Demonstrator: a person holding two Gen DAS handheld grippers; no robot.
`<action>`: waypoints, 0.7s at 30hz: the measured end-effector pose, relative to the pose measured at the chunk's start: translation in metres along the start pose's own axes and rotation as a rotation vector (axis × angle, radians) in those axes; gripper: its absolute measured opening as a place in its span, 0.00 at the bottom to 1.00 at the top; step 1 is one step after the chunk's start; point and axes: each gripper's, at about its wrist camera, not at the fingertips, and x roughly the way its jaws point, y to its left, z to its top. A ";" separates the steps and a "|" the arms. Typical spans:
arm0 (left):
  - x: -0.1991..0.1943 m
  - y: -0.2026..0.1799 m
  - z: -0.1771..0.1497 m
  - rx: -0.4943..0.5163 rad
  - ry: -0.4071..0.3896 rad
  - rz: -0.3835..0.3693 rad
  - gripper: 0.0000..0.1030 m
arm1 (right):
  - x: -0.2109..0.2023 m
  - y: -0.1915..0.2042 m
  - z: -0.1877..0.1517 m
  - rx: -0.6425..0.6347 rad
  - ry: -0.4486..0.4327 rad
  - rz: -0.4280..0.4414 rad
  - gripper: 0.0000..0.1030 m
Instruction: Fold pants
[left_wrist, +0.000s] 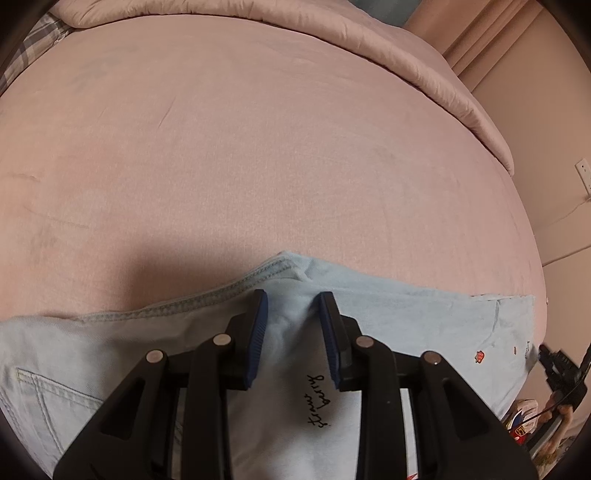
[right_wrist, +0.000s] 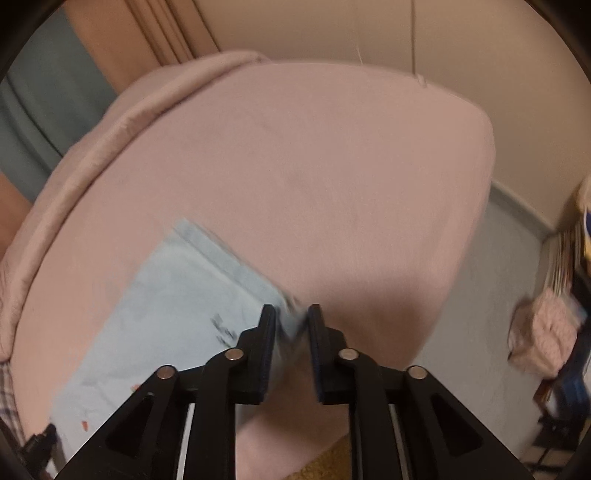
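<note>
Where a pink sheet (left_wrist: 258, 147) covers the bed, light-blue pants (left_wrist: 406, 317) lie at its near edge. Left gripper (left_wrist: 291, 299) clenched on a raised fold of their cloth; right gripper (right_wrist: 291, 314) pinching their corner. Folded pink quilt (left_wrist: 406, 55) at far edge; beige wall (right_wrist: 369, 33); grey floor (right_wrist: 491, 295).

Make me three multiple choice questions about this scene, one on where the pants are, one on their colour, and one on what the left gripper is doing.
1. Where do the pants lie?
A. on the floor
B. on the bed
C. on a chair

2. What colour are the pants?
A. light blue
B. black
C. red

3. What is the left gripper doing?
A. hanging over bare bedding
B. holding a hanger
C. pinching a fold of the pants

Answers: 1 B, the pink bed surrounds them. 2 A, pale blue denim shows in both views. 3 C, cloth bunches between its blue pads.
</note>
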 end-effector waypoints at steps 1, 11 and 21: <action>0.000 0.001 0.000 -0.001 0.000 0.000 0.28 | -0.001 0.005 0.005 -0.022 -0.012 0.002 0.32; -0.002 0.002 -0.002 -0.004 -0.001 -0.004 0.28 | 0.057 0.057 0.054 -0.123 0.079 0.180 0.45; -0.005 0.000 -0.005 0.004 -0.008 0.006 0.27 | 0.052 0.066 0.061 -0.142 0.014 0.152 0.06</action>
